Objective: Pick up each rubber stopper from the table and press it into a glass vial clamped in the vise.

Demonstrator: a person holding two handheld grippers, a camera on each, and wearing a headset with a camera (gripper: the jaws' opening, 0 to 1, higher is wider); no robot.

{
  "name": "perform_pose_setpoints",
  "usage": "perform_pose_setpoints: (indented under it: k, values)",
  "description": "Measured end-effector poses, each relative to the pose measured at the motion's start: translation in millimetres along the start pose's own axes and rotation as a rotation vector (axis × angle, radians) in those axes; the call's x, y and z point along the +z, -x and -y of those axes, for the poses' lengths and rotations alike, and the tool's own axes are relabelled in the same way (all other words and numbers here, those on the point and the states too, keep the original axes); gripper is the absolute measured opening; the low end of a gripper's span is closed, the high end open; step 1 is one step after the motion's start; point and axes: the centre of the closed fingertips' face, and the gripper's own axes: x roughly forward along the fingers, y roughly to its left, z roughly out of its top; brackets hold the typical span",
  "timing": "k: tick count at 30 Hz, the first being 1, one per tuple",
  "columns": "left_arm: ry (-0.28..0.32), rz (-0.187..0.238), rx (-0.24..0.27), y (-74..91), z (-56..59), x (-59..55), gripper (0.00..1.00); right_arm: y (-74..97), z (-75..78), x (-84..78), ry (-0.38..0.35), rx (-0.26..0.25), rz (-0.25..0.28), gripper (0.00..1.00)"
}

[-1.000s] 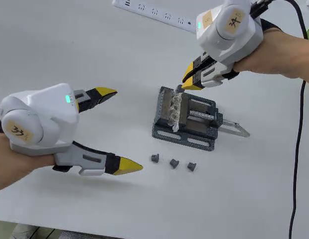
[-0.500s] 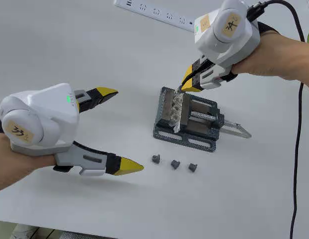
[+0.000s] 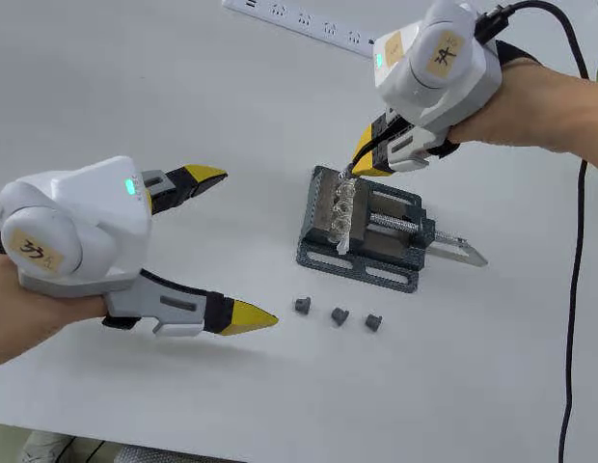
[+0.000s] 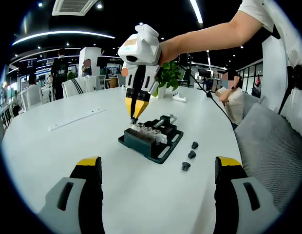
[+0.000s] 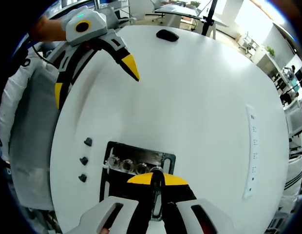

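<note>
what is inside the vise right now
A row of clear glass vials stands clamped in the vise. Three vial mouths show in the right gripper view. The right gripper, its tips shut, covers the row's end, so what lies under the tips is hidden.

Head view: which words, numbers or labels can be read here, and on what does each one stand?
On the left gripper, a round sticker: handwritten, perhaps "33", not certain.
On the right gripper, a large sticker: handwritten marks, not readable.
Beside it, a small sticker: too small to read.
On the power strip: no readable print.
</note>
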Motion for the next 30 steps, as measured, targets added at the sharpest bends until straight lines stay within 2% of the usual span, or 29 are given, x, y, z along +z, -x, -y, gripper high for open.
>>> perform_pose_setpoints:
  k: [8,26,30]
  values:
    - [0.001,0.002,0.003,0.1,-1.9,-2.7,0.96,-0.2,-2.7,-0.6,0.058,0.006,-0.024,0.02]
    - [0.006,0.013,0.008,0.8,-3.9,2.7,0.95,-2.1,-3.5,-1.8,0.074,0.021,-0.059,0.01]
    - [0.008,0.016,0.01,0.7,-5.1,2.9,0.95,-2.7,-3.0,-1.4,0.057,0.025,-0.06,0.01]
